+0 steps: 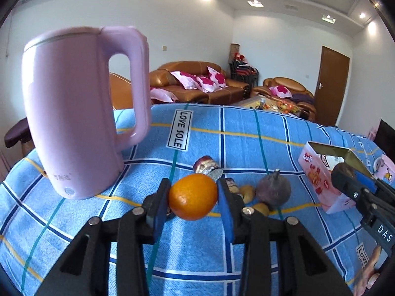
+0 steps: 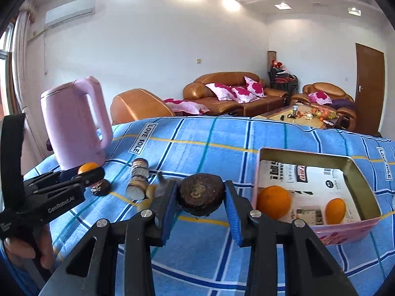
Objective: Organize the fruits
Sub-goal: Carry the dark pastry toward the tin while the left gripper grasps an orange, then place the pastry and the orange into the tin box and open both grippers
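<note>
The left gripper (image 1: 193, 198) is clamping an orange (image 1: 193, 196) between its blue pads (image 1: 225, 212), holding it just above the blue checked cloth (image 1: 246, 143). Beyond its jaws and slightly to their right a purple fruit (image 1: 272, 192) is sitting on the cloth, with a foil-wrapped roll (image 1: 207, 166) lying just past the orange. Far to the left of the jaws a pink kettle (image 1: 76, 113) is standing upright. The right gripper (image 2: 201, 197) is squeezing a dark brown fruit (image 2: 201, 194) between its pads, also clear of the cloth. Just to the right of these jaws a pink tin (image 2: 345, 234) is lying open, and two oranges (image 2: 274, 202) are resting inside it, one at its near left corner and one (image 2: 335, 211) further right. To the left of the right jaws another dark fruit (image 2: 100, 188) is lying on the cloth, near the left gripper's tips.
</note>
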